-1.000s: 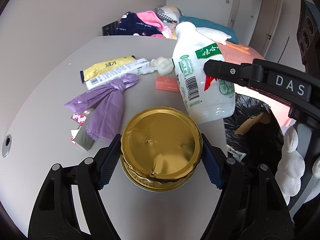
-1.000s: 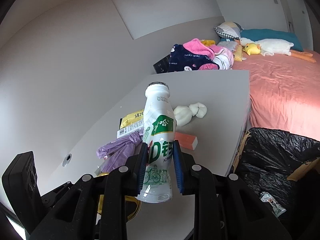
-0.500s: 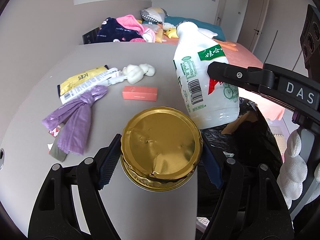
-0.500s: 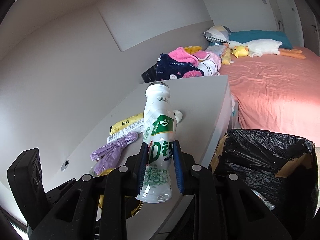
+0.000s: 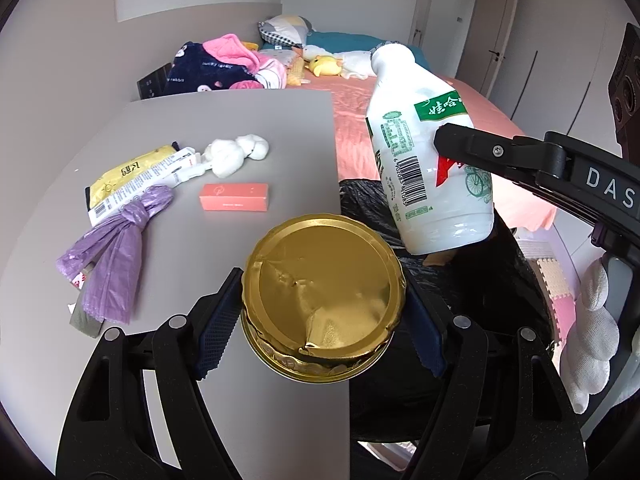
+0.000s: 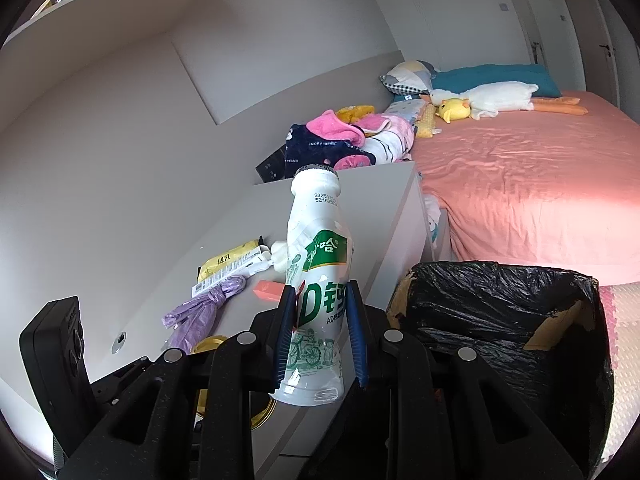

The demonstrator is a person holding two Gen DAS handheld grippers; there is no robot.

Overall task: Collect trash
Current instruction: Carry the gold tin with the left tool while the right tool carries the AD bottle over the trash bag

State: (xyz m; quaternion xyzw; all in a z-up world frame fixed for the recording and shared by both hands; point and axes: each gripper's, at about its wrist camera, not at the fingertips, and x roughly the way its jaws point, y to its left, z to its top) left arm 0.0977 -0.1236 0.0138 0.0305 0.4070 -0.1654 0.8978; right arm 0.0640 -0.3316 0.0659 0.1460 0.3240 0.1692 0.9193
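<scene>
Trash is on the move: the crumpled gold foil lid (image 5: 323, 304), clenched in the left gripper (image 5: 320, 312), has slid off the grey surface (image 5: 208, 112) toward the black-lined bin (image 6: 504, 320). Rightward, the right gripper (image 6: 320, 336), tilted downward, grasps the white plastic drink bottle (image 6: 318, 280) beside the bin.

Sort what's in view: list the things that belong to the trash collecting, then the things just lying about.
Part of the job:
- white drink bottle, held by the right gripper
- gold can, held by the left gripper
- black-lined bin
- purple bag, pink box, yellow wrapper, white wad on the table

Just lying about:
- clothes pile
- plush duck
</scene>
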